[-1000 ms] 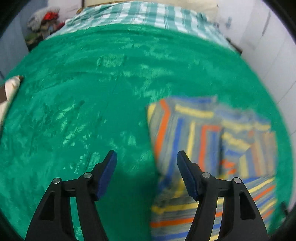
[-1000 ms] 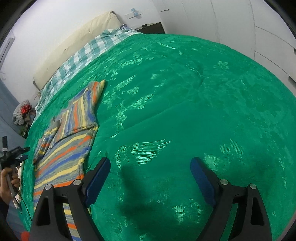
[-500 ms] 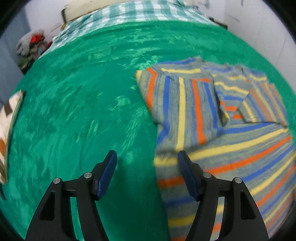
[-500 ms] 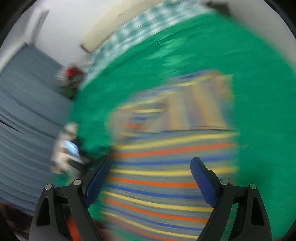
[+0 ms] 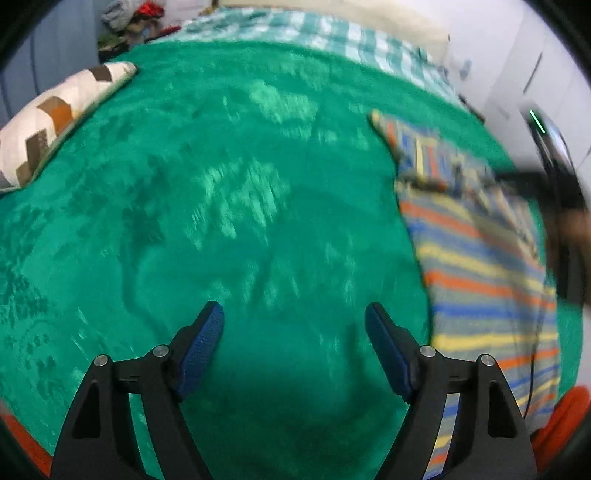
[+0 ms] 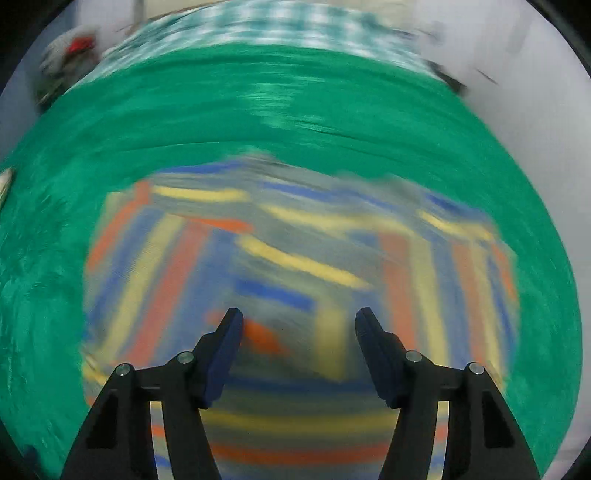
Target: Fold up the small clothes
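Note:
A small striped sweater, grey with orange, blue and yellow bands, lies flat on the green blanket with its sleeves folded in. My right gripper hovers over its middle, jaws closing with nothing pressed between the pads. In the left wrist view the same sweater lies at the right. My left gripper hangs over bare green blanket to the sweater's left, jaws opening with nothing between them. The right-hand tool and the hand holding it blur over the sweater's far right side.
A brown-and-white patterned pillow lies at the blanket's left edge. A checked sheet covers the head of the bed. A pile of clothes sits beyond the far left corner. White wall and cupboards stand at the right.
My left gripper slid left off the sweater's edge onto bare blanket and its jaws widened. My right gripper swung from the bare blanket to above the sweater and its jaws narrowed.

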